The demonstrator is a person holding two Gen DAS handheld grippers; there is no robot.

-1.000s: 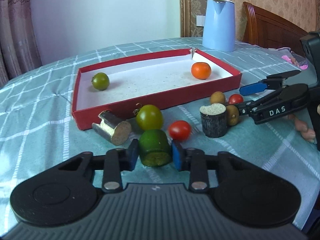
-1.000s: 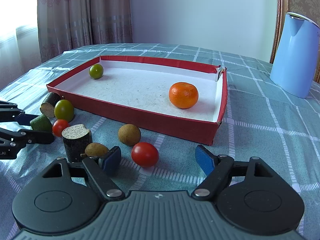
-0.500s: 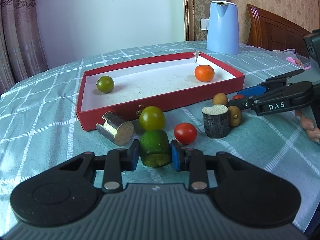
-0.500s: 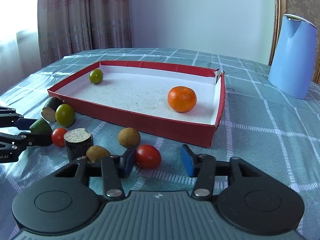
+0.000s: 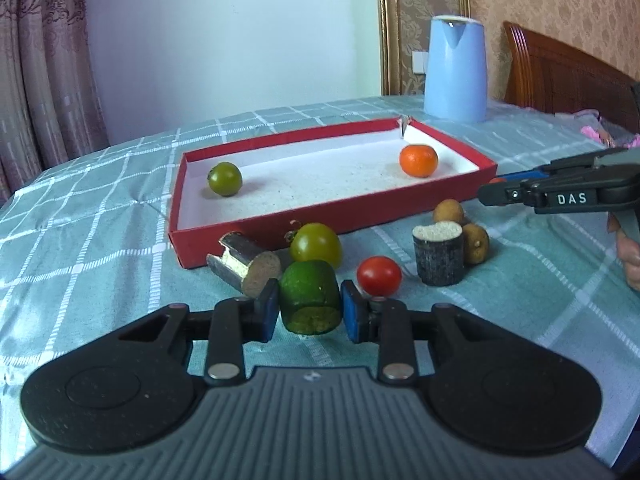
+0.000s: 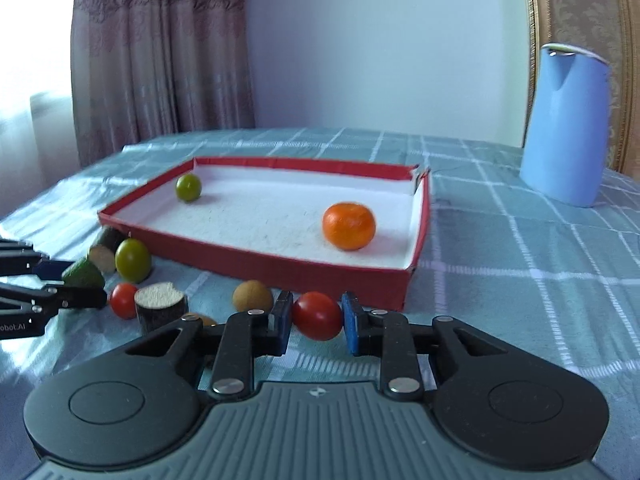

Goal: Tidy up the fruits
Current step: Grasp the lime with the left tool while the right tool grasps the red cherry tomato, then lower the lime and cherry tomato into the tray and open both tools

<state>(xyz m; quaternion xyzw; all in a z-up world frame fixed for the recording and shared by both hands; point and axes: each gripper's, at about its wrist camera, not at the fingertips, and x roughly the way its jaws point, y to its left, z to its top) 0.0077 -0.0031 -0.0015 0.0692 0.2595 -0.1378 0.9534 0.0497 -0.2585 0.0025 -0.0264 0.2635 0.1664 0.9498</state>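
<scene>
My left gripper (image 5: 309, 312) is shut on a cut green fruit piece (image 5: 310, 297) and holds it above the cloth. My right gripper (image 6: 316, 322) is shut on a red tomato (image 6: 317, 315), lifted in front of the red tray (image 6: 280, 266). The tray holds a small green fruit (image 6: 188, 187) and an orange (image 6: 349, 220). On the cloth lie a green tomato (image 5: 316, 245), a red tomato (image 5: 379, 276), two dark cut stalk pieces (image 5: 438, 254) (image 5: 244, 266) and brown longans (image 5: 449, 212).
A blue kettle (image 6: 568, 128) stands at the back right on the checked tablecloth (image 6: 520, 248). A wooden chair back (image 5: 568, 76) is behind the table. Curtains (image 6: 160, 52) hang at the left.
My right gripper closed on the red tomato and rose with it. My left gripper lifted the green piece a little and drew back.
</scene>
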